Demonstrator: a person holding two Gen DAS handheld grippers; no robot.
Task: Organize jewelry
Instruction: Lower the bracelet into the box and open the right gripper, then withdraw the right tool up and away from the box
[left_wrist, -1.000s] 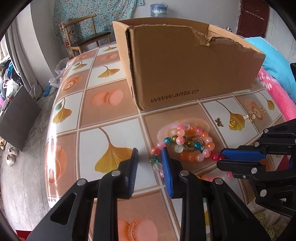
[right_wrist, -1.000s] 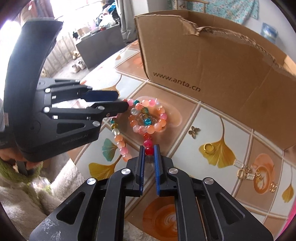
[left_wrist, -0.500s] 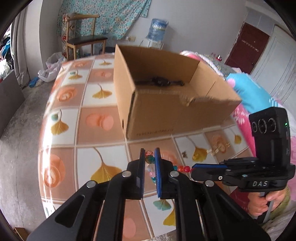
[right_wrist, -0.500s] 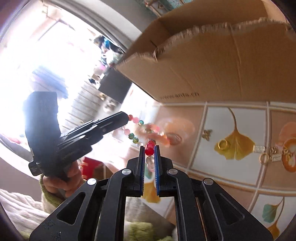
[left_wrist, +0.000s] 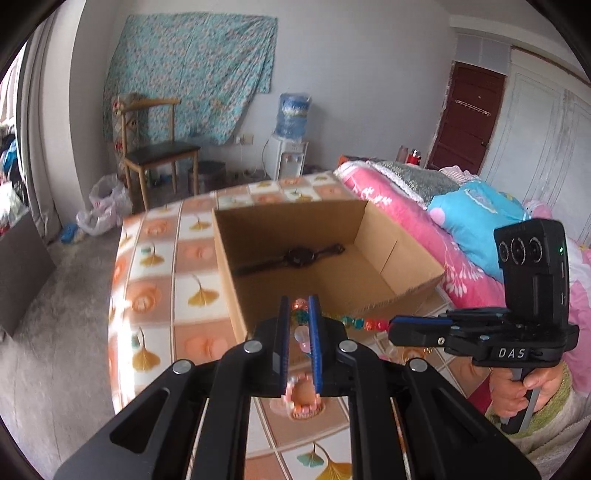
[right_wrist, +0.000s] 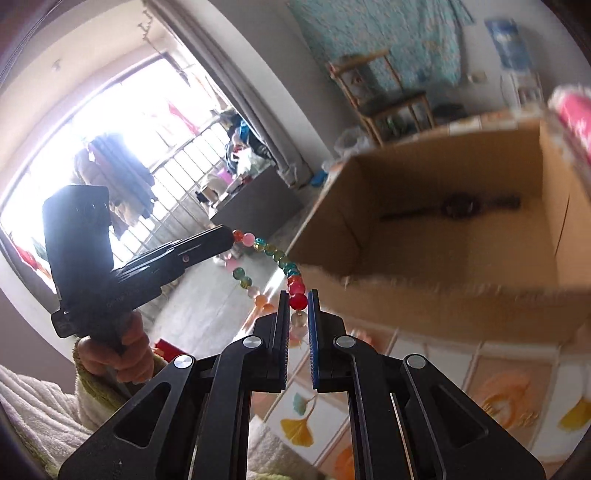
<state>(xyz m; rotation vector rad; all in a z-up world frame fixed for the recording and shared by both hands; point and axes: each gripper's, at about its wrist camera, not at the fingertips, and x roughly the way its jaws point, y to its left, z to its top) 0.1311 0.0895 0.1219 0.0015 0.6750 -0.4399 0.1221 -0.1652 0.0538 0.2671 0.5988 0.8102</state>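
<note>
My left gripper (left_wrist: 299, 314) is pinched on one end of the bead bracelet (left_wrist: 354, 322), its blue pads pressed against a few orange, teal and pale pink beads, and my right gripper (right_wrist: 298, 308) is pinched on the other end, a red bead caught between its pads. The strand hangs in the air between the two, lifted off the tiled table (left_wrist: 155, 291), just in front of the near wall of the open cardboard box (left_wrist: 406, 243). A loop of beads sags below the stretched part. Inside the box a dark wristwatch (left_wrist: 295, 256) lies flat on the bottom. Behind the table stand a wooden chair (left_wrist: 155, 147) and a water dispenser (left_wrist: 290, 147), and pink bedding (left_wrist: 391, 206) lies to the right
</note>
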